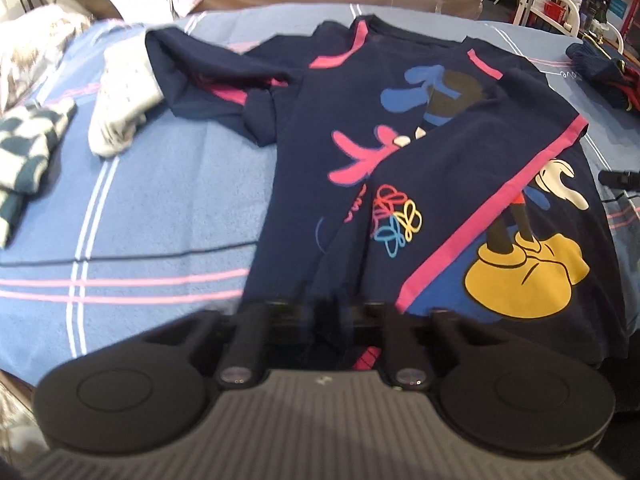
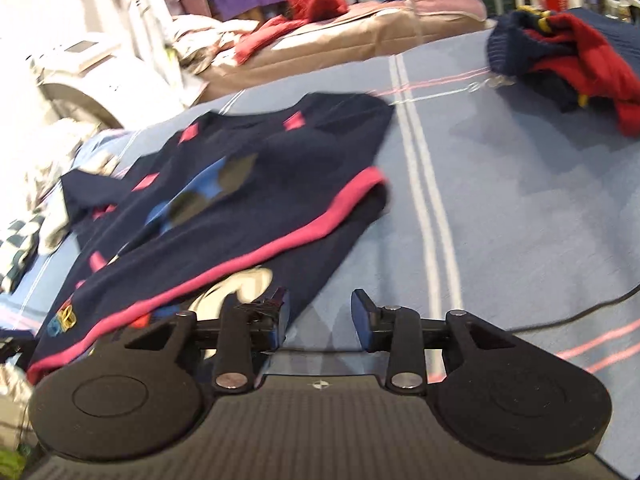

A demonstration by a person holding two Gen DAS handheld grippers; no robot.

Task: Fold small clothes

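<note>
Navy sweatshirt [image 1: 400, 152] with pink trim and a cartoon print lies flat on the blue striped bedsheet [image 1: 160, 208], filling centre and right of the left wrist view. 1 sleeve with a pink stripe is folded diagonally across the front, running from right middle down to bottom centre; the other sleeve is bunched at upper left of the garment.

Left gripper [image 1: 334, 312] sits at bottom centre, fingers together, at the near hem of the sweatshirt. The tips blur into dark fabric, so I cannot tell if cloth is pinched between them.

Right gripper [image 2: 320, 316], bottom centre of the right wrist view: fingers apart, nothing between them. Its left finger [image 2: 276, 320] is over the sweatshirt's near right corner, the right finger over bare sheet. Frame is motion-blurred.

Other items on the sheet: grey-white knit piece [image 1: 120, 108] and a checked teal-white garment [image 1: 28, 148] at left of the left view; red and navy clothes pile [image 2: 568, 64] upper right of the right view. Black cable [image 2: 560, 316] crosses the sheet at lower right. White washing machine [image 2: 80, 80] at upper left.
</note>
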